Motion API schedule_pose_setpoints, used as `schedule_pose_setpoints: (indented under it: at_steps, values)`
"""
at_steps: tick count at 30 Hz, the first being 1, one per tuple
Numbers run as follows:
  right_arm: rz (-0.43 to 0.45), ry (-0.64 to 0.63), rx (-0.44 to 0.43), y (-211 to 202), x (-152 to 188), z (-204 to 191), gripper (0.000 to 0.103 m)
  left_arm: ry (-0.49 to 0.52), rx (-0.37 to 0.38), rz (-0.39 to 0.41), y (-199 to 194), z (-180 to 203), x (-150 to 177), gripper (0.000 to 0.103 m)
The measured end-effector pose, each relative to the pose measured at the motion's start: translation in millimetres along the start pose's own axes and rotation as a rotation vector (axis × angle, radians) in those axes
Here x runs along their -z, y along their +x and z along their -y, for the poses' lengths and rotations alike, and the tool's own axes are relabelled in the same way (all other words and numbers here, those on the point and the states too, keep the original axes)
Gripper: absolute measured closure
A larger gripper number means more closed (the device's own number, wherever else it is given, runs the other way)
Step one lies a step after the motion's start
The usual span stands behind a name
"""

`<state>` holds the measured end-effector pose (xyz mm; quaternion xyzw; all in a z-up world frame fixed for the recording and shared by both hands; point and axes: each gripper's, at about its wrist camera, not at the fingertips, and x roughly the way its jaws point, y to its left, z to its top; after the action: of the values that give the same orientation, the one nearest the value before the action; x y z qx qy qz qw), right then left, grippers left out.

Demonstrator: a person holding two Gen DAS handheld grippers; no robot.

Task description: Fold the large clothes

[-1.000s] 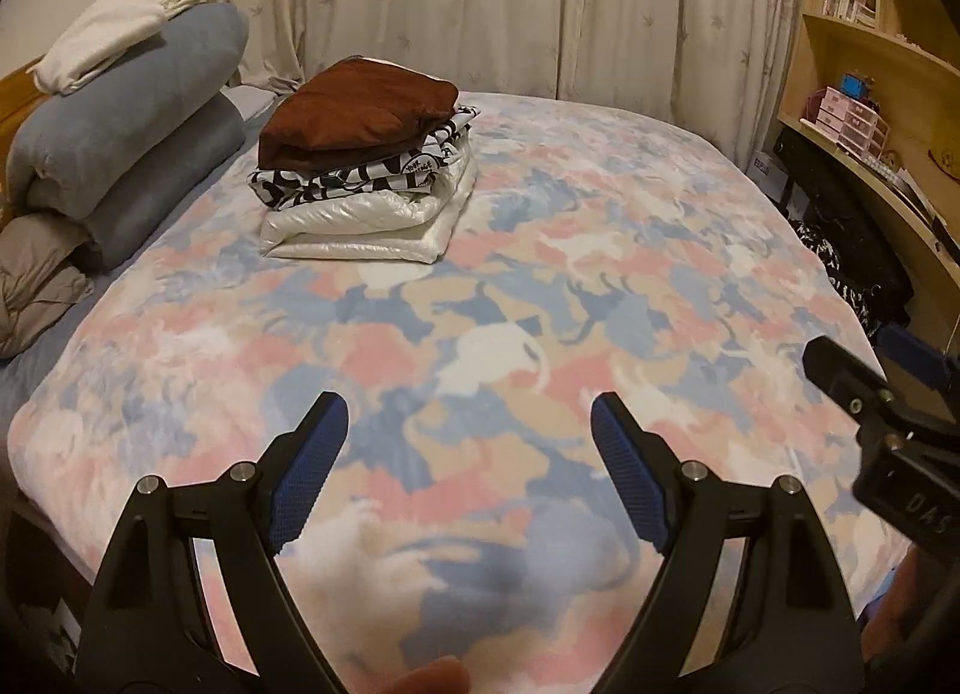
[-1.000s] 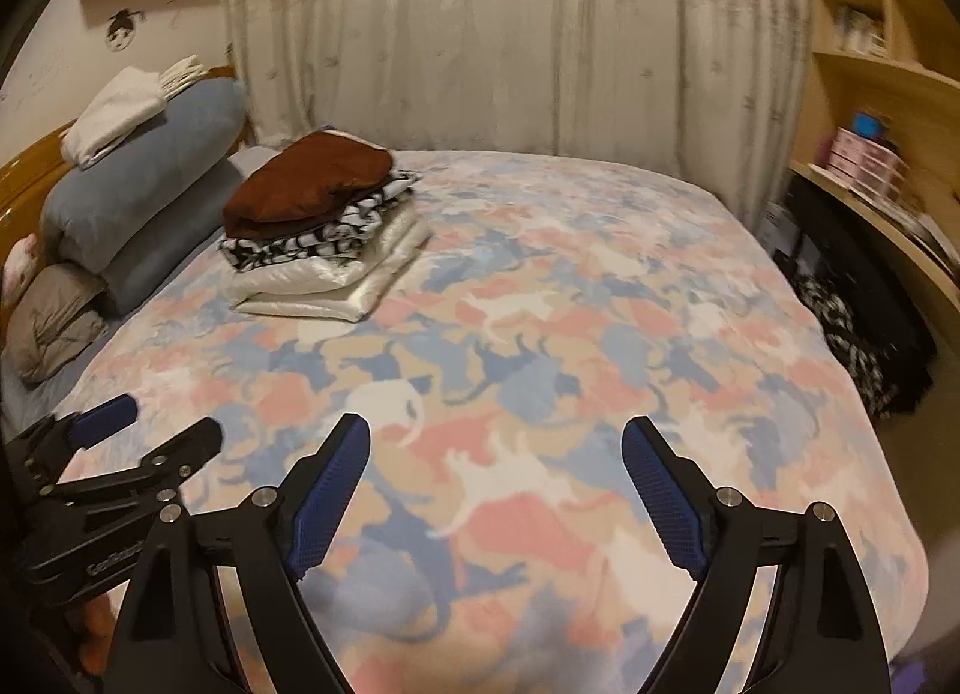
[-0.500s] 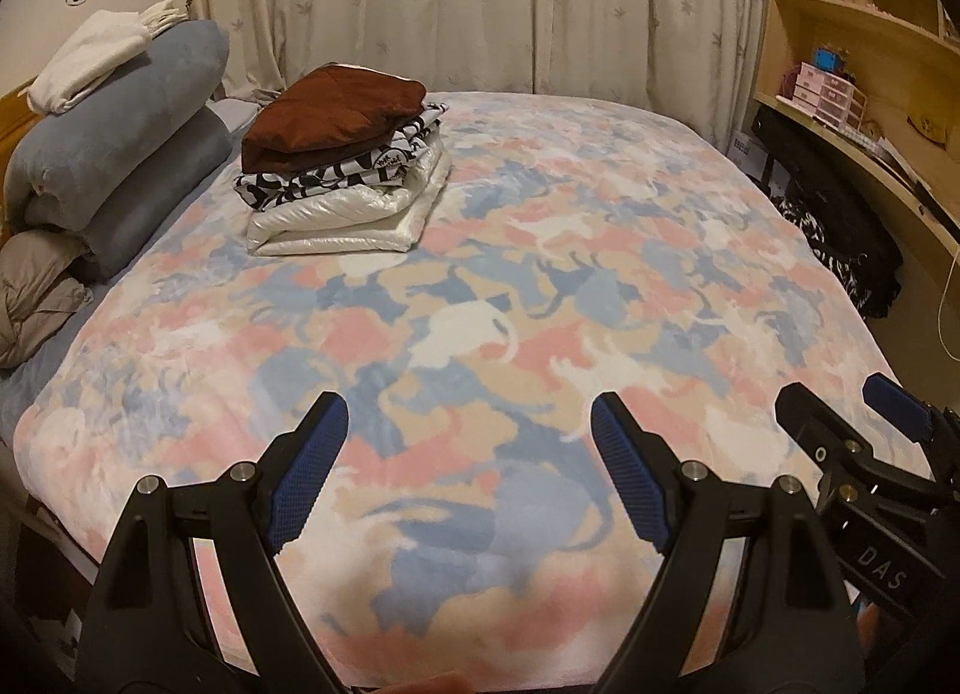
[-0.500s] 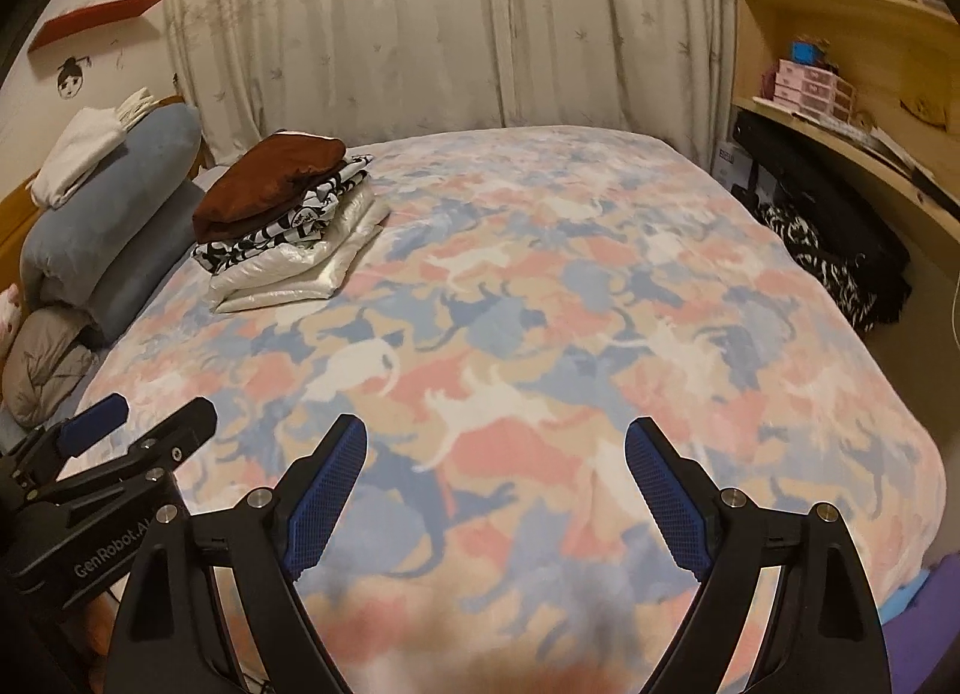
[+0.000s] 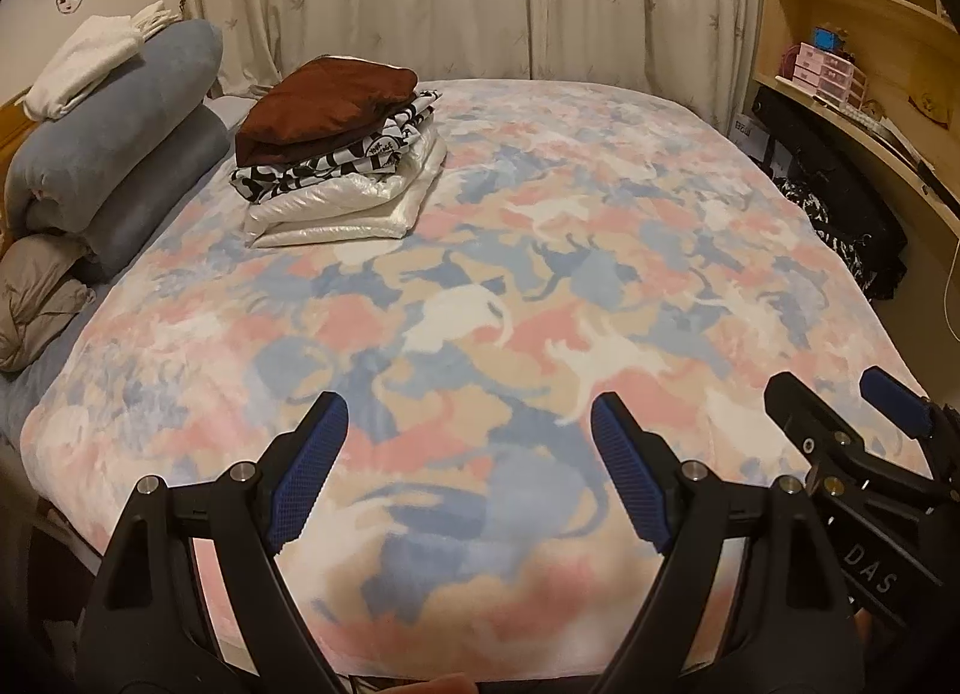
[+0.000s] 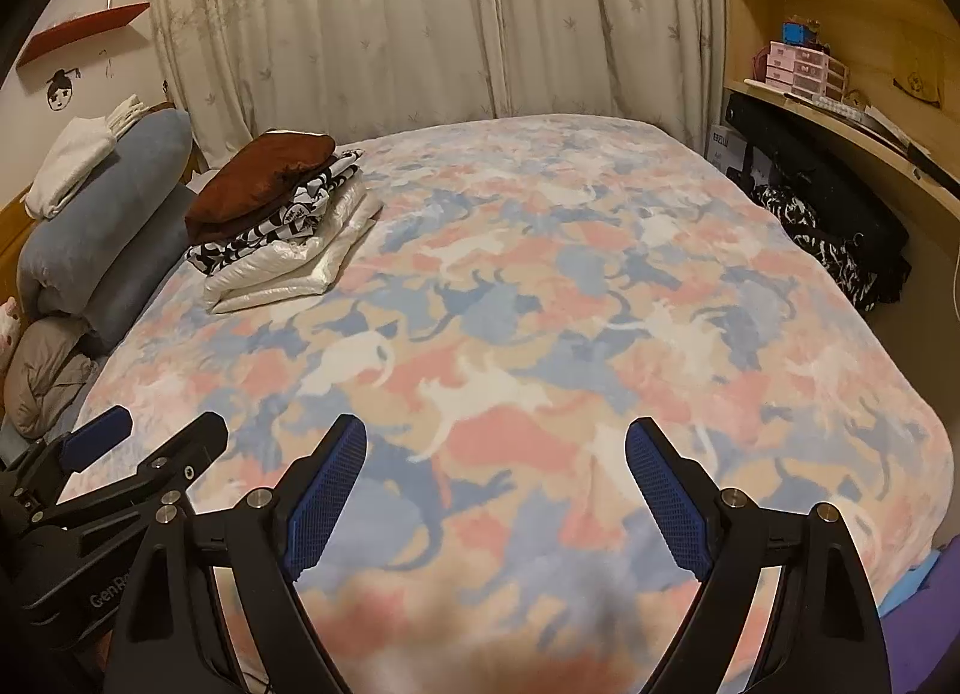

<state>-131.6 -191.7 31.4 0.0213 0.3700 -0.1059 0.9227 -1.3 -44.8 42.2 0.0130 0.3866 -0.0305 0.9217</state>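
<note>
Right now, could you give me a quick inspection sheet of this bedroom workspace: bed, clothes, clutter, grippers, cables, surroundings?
Surface: bed covered by a cat-print blanket, mostly bare.
Job's things: folded clothes stack near the head end, brown garment on top, black-and-white one and white ones beneath.
Clutter: blue rolled bedding with a white garment on top; grey bundle below.
Grippers: left gripper and right gripper both open, holding nothing, above the blanket's near edge.
Cables: thin white cable at the right edge.
Surroundings: curtains, wooden shelves, black bag beside the bed.
</note>
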Motion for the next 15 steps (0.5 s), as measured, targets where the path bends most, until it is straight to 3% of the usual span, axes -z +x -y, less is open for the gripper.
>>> schedule_pose_setpoints:
  at_steps: [15]
  values:
    - [0.012, -0.011, 0.021, 6.1, 2.3, -6.9, 0.014, -0.007, -0.002, -0.01, 4.8, -0.8, 4.7, 0.021]
